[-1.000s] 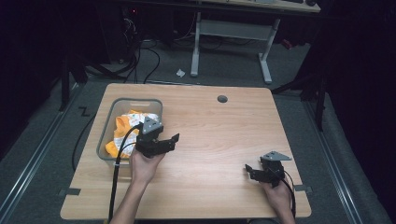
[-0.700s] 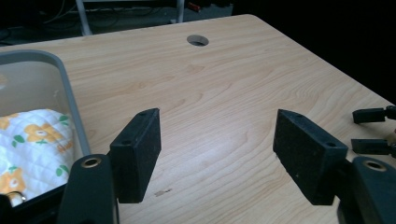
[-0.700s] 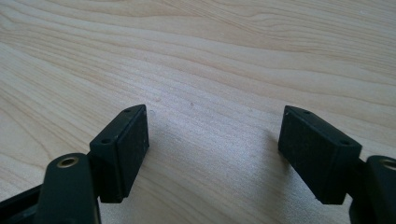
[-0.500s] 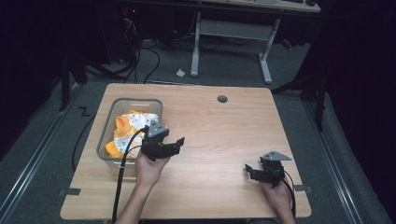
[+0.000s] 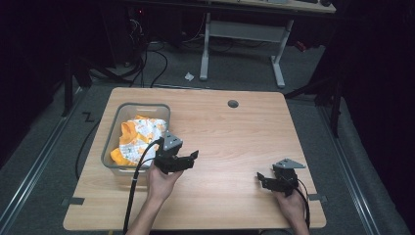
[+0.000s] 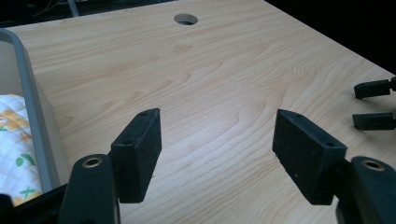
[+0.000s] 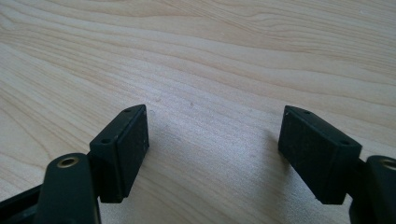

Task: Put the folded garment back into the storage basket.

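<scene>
- now both grippers, left [image 5: 188, 159] and right [image 5: 263, 179], stand spread and empty.
- swing left over the bin [image 5: 113, 128], then pinch the cloth [image 5: 136, 138] at a raised fold.

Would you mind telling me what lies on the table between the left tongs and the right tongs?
Nothing: in the high view, bare wood of the table runs from the left tongs to the right tongs.
</scene>
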Demonstrator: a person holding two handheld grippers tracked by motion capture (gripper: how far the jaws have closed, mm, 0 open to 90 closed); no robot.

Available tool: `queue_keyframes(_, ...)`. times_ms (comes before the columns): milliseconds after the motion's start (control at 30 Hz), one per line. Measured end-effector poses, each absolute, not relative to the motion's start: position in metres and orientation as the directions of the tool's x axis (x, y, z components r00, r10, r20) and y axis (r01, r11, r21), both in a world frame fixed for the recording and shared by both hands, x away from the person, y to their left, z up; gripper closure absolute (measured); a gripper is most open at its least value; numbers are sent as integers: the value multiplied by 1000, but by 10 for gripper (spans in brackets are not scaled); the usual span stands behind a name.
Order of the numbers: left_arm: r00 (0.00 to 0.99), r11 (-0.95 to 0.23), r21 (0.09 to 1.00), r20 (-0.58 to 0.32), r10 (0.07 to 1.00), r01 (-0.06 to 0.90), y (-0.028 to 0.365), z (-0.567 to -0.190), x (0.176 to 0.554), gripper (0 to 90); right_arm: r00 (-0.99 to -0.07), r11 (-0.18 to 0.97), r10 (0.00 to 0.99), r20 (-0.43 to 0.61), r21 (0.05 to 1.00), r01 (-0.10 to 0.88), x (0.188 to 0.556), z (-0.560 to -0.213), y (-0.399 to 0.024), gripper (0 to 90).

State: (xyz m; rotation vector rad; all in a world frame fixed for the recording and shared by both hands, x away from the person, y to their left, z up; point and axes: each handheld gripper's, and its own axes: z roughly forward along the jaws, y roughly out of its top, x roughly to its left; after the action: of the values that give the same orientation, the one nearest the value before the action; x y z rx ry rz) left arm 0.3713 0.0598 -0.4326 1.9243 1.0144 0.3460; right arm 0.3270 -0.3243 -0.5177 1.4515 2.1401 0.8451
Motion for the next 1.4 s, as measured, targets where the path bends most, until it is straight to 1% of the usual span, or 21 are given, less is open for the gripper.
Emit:
queue_keyframes(633, 637, -252, 828, -155, 755, 500, 52, -439, 358, 331, -368, 271, 930, -5, 685, 676, 327, -518, -324, 248)
queue_keyframes(1167, 640, -254, 820, -169, 749, 514, 49, -450, 352, 329, -369, 272, 929, -5, 686, 675, 327, -518, -324, 249)
queue_keyframes(1400, 641, -262, 821, -157, 751, 508, 46, -452, 351, 328, -369, 272, 929, -5, 686, 675, 327, -518, -324, 249)
